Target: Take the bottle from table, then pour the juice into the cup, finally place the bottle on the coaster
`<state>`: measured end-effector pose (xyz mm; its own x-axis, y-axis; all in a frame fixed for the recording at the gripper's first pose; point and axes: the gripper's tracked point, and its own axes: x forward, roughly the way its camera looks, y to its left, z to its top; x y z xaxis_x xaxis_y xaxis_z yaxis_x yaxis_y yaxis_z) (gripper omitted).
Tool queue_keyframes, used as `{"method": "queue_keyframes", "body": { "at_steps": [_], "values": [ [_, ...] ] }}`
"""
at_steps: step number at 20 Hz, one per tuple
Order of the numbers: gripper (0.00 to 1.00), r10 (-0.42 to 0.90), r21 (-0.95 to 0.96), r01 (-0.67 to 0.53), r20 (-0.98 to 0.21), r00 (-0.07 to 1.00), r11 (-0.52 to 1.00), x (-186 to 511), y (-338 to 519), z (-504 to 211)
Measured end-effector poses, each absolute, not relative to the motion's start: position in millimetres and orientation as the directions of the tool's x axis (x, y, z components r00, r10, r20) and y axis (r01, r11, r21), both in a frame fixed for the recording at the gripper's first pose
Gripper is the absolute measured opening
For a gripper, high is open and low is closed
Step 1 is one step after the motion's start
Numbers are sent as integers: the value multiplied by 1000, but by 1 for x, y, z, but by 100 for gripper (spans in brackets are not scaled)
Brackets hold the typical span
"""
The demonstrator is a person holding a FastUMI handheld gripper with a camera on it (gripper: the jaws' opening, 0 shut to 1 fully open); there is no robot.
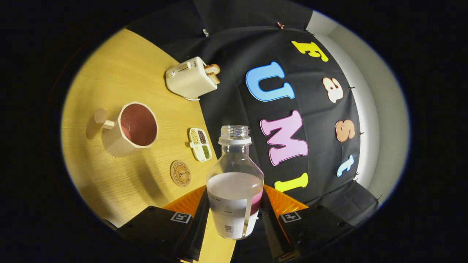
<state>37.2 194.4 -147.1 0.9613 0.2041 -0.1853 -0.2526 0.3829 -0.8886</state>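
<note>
Clear bottle [234, 190] between clamping fingers [199, 223], tilted.

Gripper [234, 219] rolled sideways, jaws clamped on both sides of the bottle [234, 182]

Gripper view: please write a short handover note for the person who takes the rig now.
Gripper: shut on the clear plastic bottle, cap off, some pink juice left inside, held in the air.
White faceted cup: on the wooden table, already holds dark red juice.
Round wooden coaster: on the table between the fingers and the cup, bare.
Done: pick-up; pour apparently done.
Left: set the bottle on the coaster.
</note>
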Motion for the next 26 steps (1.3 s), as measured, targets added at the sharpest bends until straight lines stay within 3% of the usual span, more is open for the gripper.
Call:
{"method": "queue_keyframes", "body": {
  "at_steps": [13,26],
  "values": [
    [73,292,-957,-266,-224,930,111,45,222,-181],
    [72,266,-966,-256,-252,931,-19,47,224,-197]
  ]
}}
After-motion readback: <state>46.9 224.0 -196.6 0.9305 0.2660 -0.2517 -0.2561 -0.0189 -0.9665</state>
